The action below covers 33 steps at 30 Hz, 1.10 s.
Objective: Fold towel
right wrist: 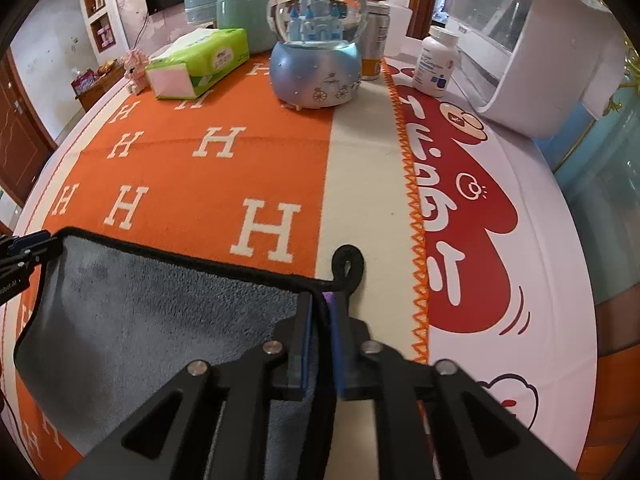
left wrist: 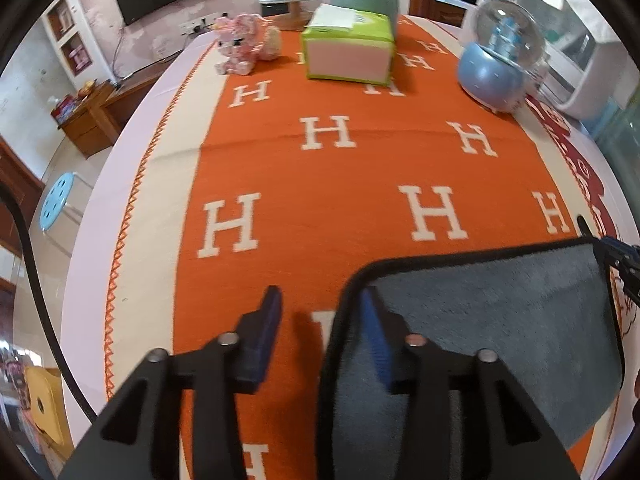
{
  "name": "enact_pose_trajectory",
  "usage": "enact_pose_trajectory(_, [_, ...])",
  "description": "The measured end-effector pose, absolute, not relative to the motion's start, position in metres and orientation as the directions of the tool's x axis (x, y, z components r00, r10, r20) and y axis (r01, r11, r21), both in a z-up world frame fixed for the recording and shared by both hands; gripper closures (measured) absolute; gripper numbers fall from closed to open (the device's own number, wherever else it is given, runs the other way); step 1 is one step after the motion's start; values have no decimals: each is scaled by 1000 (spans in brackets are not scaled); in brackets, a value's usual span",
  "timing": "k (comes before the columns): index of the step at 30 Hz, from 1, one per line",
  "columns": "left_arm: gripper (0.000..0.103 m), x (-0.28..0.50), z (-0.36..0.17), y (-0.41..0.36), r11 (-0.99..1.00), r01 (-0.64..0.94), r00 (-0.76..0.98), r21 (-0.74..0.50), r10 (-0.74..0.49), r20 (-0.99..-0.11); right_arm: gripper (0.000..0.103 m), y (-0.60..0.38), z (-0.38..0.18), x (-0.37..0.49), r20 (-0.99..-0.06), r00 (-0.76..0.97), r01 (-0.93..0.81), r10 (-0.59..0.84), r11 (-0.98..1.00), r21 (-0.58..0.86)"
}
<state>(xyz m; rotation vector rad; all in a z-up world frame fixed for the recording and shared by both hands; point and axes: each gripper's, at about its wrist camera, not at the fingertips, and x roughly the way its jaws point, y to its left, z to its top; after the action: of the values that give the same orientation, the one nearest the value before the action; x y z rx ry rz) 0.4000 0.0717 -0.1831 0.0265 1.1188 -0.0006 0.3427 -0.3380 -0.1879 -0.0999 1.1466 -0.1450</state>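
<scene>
We see the grey towel (left wrist: 500,320) with black trim lying on the orange blanket (left wrist: 340,168) that covers the counter (right wrist: 532,240). In the left wrist view it fills the frame from 3 to 6 o'clock.

Our left claw (left wrist: 320,308) stands wide. Its right finger (left wrist: 376,340) is over the towel's left edge, its left finger (left wrist: 264,336) over bare blanket, and nothing sits between them. Whether the right finger touches the cloth we cannot tell.

Our right claw (right wrist: 320,308) is narrow, clamped on the towel's (right wrist: 160,320) far right corner, where the black hanging loop (right wrist: 350,266) pokes out just past the fingertips onto the cream border. In the left wrist view the right claw's tip shows at 3 o'clock at that corner. In the right wrist view the left claw (right wrist: 24,248) appears at 9 o'clock, touching or just beside the towel's far left corner.

Well beyond the towel, toward 12 o'clock, stand a snow globe (right wrist: 316,40), a green tissue pack (right wrist: 200,64), a small pink toy (left wrist: 240,40) and a white pill bottle (right wrist: 436,62). A white appliance (right wrist: 532,40) sits at 1 o'clock in the right wrist view.
</scene>
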Motion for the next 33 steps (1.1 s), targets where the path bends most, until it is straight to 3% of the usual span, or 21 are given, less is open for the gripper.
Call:
enact_pose_trajectory(4, [47,401,-182,79,1000,-12,442,18,21,-897,82,-343,-186,343,-901,405,83,-158,987,-136])
enact_pose_trajectory(9, [23,400,-180,85,999,-35,445,16,30,-895,79,-353,-180,342,-890,422,130,-172,983,-128])
enact_pose_trajectory(18, [5,381,-165,86,998,-55,468,-28,1,-884,78,-353,-162,324,-883,448,155,-141,985,-78])
enact_pose_trajectory(29, [1,323,-123,73,991,-59,517,-122,-74,-853,63,-328,-124,272,-853,514,145,-91,989,-18])
enact_pose_trajectory(33, [1,301,-108,72,987,-76,519,-143,-83,-851,62,-319,-109,249,-847,526,140,-77,990,-3])
